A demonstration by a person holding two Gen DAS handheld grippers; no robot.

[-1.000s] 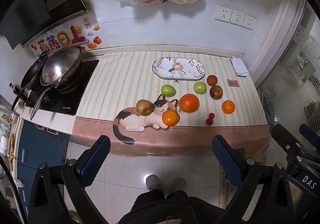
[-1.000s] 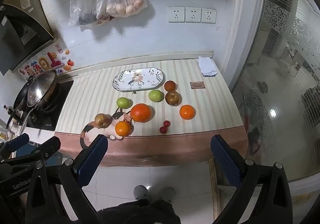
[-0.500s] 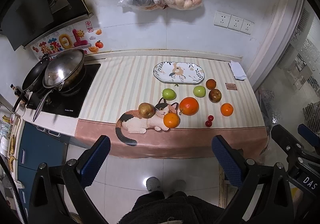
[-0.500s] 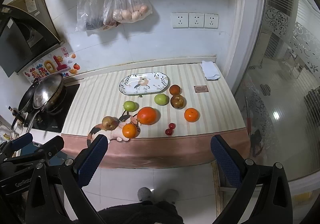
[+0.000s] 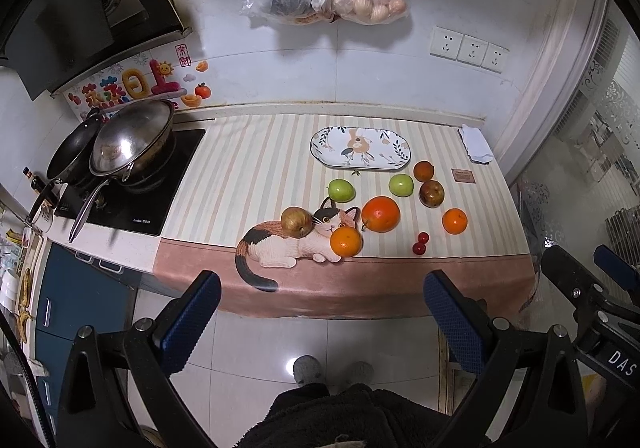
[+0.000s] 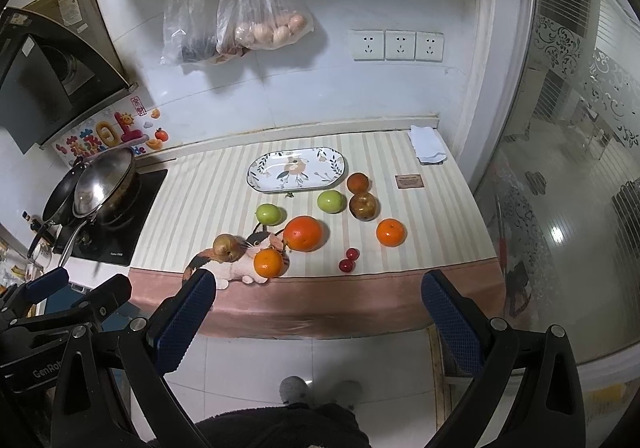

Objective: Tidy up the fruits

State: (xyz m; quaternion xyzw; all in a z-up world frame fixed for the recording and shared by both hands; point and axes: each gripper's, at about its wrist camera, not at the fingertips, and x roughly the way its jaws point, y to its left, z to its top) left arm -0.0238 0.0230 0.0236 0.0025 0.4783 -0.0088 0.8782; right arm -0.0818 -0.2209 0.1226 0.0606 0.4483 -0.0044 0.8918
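Striped cream-and-beige cloth covers the surface (image 5: pixel 248 176), and all the fruit lies on it, ahead of and below both tools, none yet on the oval white ceramic plate with a leaf-and-flower print (image 5: pixel 360 149) at the back.

Going left to right in the left wrist view: a brownish-gold round pear-like fruit (image 5: pixel 296 222) sits on the printed cat, with a small round orange (image 5: pixel 346 242) just beside it at the front; behind them a round green apple (image 5: pixel 341 190); then a large round red-orange fruit (image 5: pixel 380 213), a second green apple (image 5: pixel 401 184), two small red cherry tomatoes (image 5: pixel 420 242) touching each other, a dark orange-brown fruit (image 5: pixel 423 171) nearest the plate, a brown mottled apple (image 5: pixel 431 193) and a lone tangerine (image 5: pixel 455 221) farthest right.

The left hand-held gripper (image 5: pixel 320 314) is spread wide and holds nothing, held back off the surface's front edge over the floor tiles; the pear-like fruit and small orange lie almost straight ahead of it. The right hand-held gripper (image 6: pixel 318 314) is likewise spread and empty, also short of the edge, with the cherry tomatoes and tangerine ahead and slightly to its right.

The fruits being round, no long axis matters. By my reading, the left tool is nearer the cat-side pair and the right tool nearer the tangerine side.
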